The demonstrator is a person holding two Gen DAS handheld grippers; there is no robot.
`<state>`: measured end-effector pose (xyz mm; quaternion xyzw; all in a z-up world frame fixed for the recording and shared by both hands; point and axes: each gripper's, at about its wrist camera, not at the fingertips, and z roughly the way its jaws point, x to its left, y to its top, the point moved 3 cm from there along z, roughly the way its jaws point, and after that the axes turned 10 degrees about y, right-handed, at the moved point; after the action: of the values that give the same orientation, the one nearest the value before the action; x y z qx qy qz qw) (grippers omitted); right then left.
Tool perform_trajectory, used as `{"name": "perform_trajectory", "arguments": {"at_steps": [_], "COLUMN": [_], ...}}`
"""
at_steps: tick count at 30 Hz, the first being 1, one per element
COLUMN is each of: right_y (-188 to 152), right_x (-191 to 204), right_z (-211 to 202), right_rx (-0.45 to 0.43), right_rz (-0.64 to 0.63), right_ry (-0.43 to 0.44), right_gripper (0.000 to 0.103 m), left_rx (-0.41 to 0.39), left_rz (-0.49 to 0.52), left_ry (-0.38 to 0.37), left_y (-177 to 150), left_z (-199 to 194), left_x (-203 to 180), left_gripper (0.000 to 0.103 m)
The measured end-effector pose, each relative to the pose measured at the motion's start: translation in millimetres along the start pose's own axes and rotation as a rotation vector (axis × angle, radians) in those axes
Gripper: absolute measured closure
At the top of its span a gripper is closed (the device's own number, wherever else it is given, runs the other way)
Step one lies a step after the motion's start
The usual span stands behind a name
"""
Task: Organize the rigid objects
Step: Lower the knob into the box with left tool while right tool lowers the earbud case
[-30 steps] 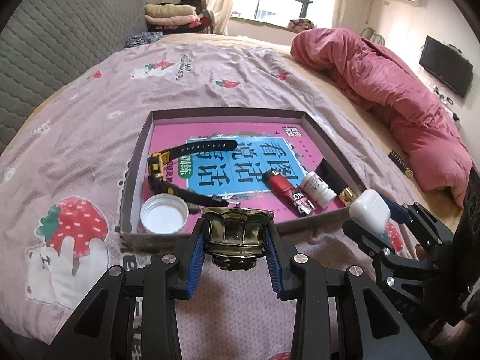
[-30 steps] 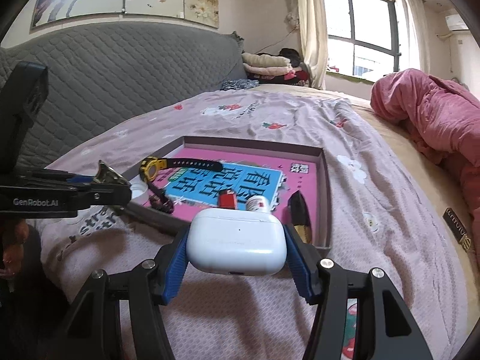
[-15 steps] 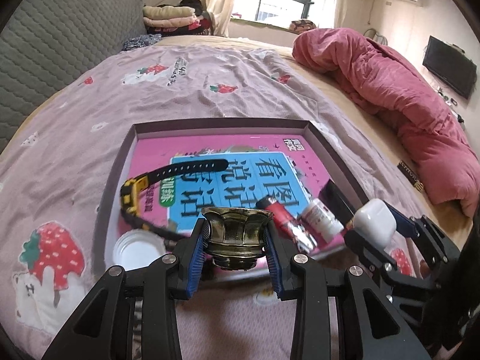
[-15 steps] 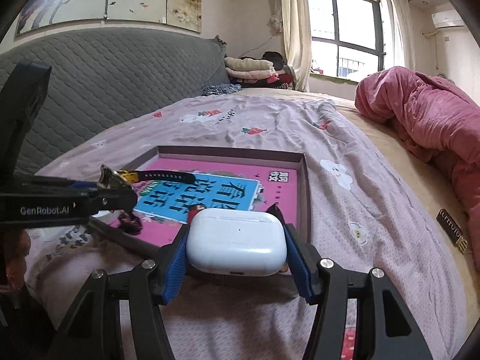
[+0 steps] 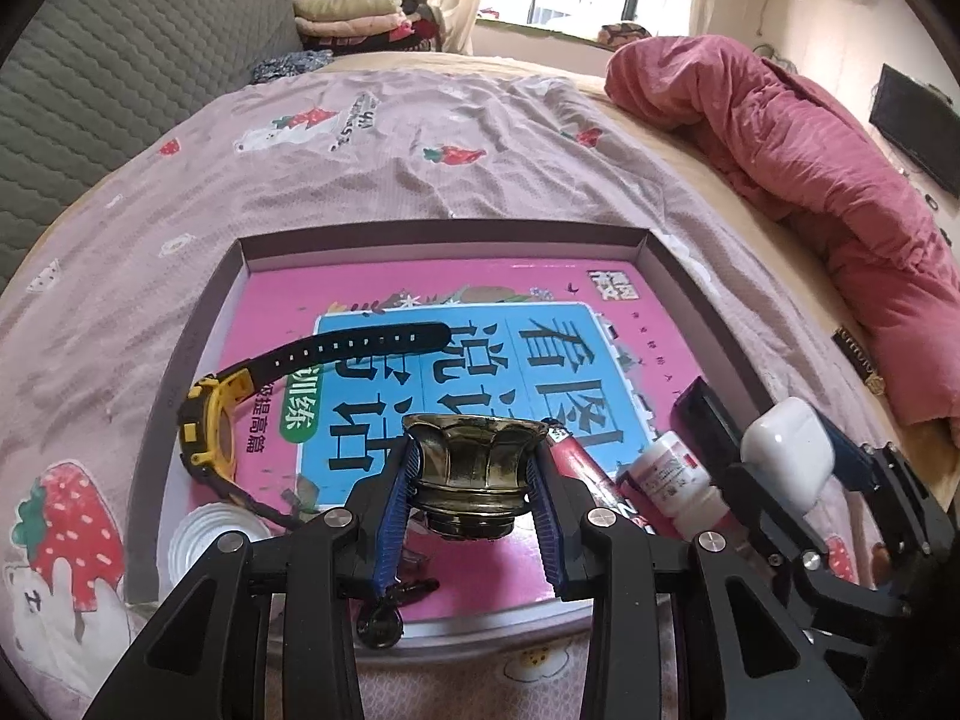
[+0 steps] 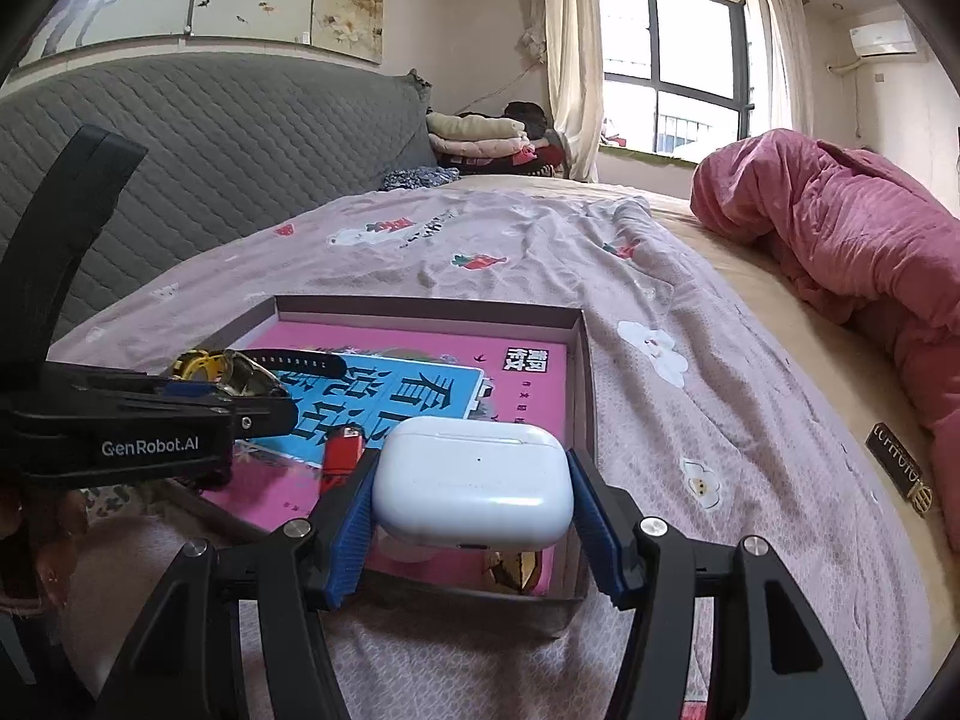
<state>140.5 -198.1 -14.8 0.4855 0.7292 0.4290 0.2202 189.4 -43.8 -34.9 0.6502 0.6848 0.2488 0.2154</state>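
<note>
one tray (image 5: 690, 294), one watch (image 5: 207, 432)

- I see a bed (image 6: 708, 420) under a mauve strawberry-print sheet (image 5: 420, 138).
- A grey quilted headboard (image 6: 228, 150) runs along its left edge.
- A crumpled pink duvet (image 5: 810, 168) lies along the right edge.
- Daylight comes through a curtained window (image 6: 672, 60); an air conditioner (image 6: 885, 39) hangs beside it.

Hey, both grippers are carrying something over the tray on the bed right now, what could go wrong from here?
1. The left gripper holds the brass cup right above the red lighter and watch; set down there, it may tip.
2. The right gripper pinches the smooth earbud case only by its ends; it might slip.
3. The two grippers are close and could collide.
</note>
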Motion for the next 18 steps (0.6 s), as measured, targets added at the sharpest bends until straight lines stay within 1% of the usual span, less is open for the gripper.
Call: {"name": "perform_trajectory", "arguments": {"at_steps": [8, 18], "right_y": [-2, -3], "right_x": [-9, -6], "right_z": [3, 3], "right_rx": [0.015, 0.022], "right_rz": [0.035, 0.019], "right_ry": [-0.008, -0.004], "right_gripper": [0.043, 0.043], "left_rx": [0.02, 0.038], "left_rz": [0.002, 0.017], "left_ry": [0.015, 0.028], "left_y": [-3, -8], "left_z": [9, 13], "left_x": [-2, -1], "left_gripper": [0.066, 0.066]}}
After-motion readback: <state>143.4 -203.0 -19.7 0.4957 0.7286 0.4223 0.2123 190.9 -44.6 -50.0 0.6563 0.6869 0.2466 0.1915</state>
